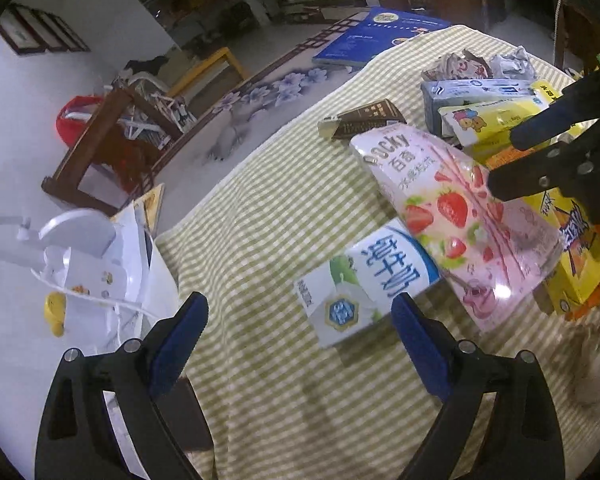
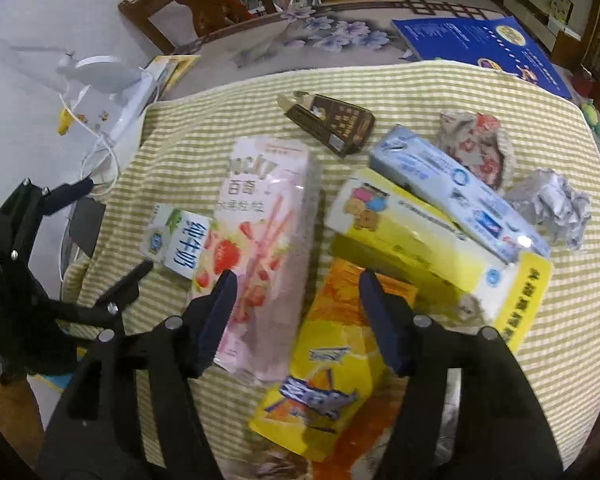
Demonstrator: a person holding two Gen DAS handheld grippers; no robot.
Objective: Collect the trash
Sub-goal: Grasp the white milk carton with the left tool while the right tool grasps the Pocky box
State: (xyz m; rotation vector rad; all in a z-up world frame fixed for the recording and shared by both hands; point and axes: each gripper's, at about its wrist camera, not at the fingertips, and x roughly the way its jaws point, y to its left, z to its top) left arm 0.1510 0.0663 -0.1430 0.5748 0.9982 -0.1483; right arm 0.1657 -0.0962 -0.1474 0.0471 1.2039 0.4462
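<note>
Trash is piled on a green checked cloth point(image 1: 260, 220). A pink Pocky box point(image 2: 268, 208) leans over a small white-and-blue milk carton point(image 1: 364, 280). Beside them lie a yellow bear box point(image 2: 412, 232), a pale blue box point(image 2: 452, 184), an orange-yellow pack point(image 2: 332, 360), a brown carton point(image 2: 332, 120) and crumpled paper point(image 2: 552, 204). My left gripper point(image 1: 300, 308) is open, its tips just short of the milk carton. My right gripper point(image 2: 298, 284) hangs open over the Pocky box and the orange pack, pinching nothing.
A blue book point(image 2: 480, 40) lies at the cloth's far edge. At the left table edge stands a white desk lamp point(image 1: 80, 240) with its cable. Beyond it is a wooden chair point(image 1: 108, 148). A crumpled patterned wrapper point(image 2: 476, 140) sits far right.
</note>
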